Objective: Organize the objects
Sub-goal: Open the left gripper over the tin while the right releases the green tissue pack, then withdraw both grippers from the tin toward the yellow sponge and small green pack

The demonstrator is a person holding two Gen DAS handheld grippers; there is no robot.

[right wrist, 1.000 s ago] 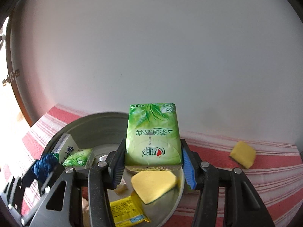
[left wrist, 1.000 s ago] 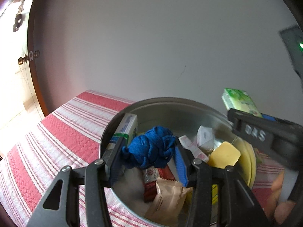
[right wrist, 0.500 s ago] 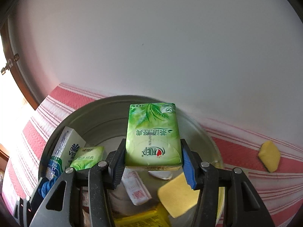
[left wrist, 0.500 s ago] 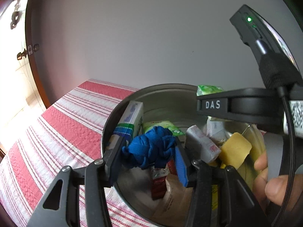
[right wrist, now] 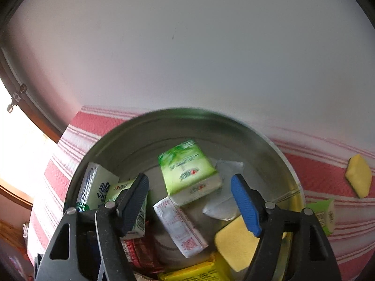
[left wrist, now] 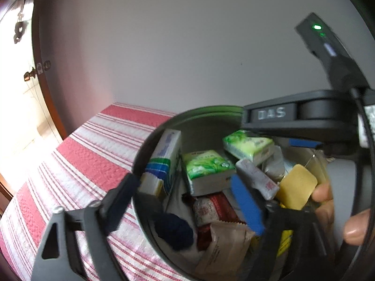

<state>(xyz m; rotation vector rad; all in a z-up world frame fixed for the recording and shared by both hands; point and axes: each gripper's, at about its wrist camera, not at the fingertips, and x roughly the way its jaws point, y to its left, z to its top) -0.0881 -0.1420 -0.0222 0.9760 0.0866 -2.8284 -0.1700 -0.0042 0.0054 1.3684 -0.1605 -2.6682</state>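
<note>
Green tissue pack (right wrist: 188, 172): leaf-printed wrapper, white end flap, lying tilted inside the round metal tin (right wrist: 276, 148) among other packets. Right tongs (right wrist: 191, 205) spread wide, empty, above it. Left tongs (left wrist: 187, 201) likewise wide apart, holding nothing; blue knotted ball (left wrist: 174, 230) rests in the tin.
</note>
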